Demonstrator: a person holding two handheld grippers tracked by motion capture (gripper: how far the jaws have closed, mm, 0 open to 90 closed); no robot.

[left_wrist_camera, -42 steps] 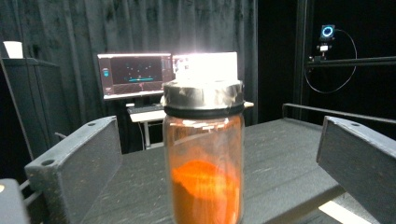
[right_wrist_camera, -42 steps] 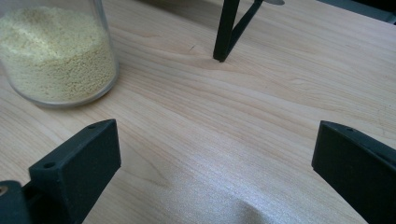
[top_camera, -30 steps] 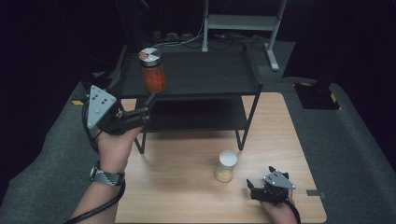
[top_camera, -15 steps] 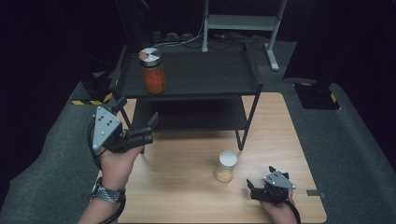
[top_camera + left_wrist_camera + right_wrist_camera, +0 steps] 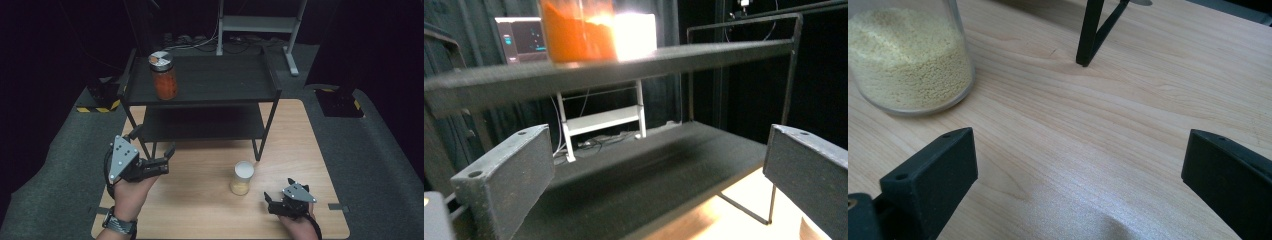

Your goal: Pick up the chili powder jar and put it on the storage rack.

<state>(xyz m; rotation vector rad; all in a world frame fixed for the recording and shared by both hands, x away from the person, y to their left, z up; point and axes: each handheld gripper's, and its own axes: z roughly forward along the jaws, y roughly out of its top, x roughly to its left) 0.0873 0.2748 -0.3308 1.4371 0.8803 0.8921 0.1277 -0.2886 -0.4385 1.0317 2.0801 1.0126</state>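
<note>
Orange jar (image 5: 163, 76): 1 | yellow-grain jar (image 5: 242, 178): 1 | black shelf (image 5: 220, 80): 1

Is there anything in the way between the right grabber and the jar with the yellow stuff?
Nothing visible. The right gripper sits open on the table, and bare wood lies between it and the jar of yellow grains. The shelf leg stands off to the side.

A pale wood-grain table (image 5: 200, 210) carries a matt black two-tier shelf (image 5: 220, 75). At the shelf's top left corner stands a clear jar of orange-red contents (image 5: 164, 77) — its lid is silver with an orange wedge. Near the table's front edge, a clear jar of pale yellow grains (image 5: 242, 178) has a white lid. Both grippers — left gripper (image 5: 152, 160), right gripper (image 5: 278, 196) — are black with grey plates.
</note>
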